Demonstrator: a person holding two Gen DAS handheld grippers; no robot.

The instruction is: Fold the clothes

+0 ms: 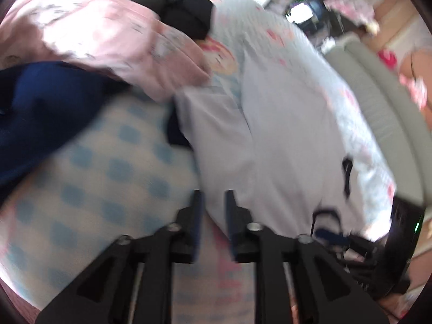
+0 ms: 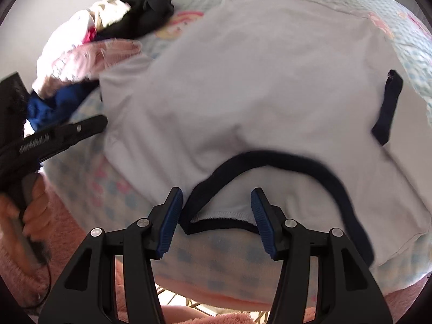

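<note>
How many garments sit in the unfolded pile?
4 visible: pink garment, black garment behind it, blue garment in front, cream garment at the back. More may be hidden.

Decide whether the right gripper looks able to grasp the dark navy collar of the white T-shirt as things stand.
Probably yes: the right gripper stands open, the white T-shirt's dark navy collar lies between its jaws, and nothing covers it.

A white T-shirt (image 2: 243,81) with a navy neckband (image 2: 270,159) is lying spread flat on the bed — its collar nearest — while a heap of pink, blue and black clothes (image 2: 89,54) is sitting just beside its far-left corner.
</note>
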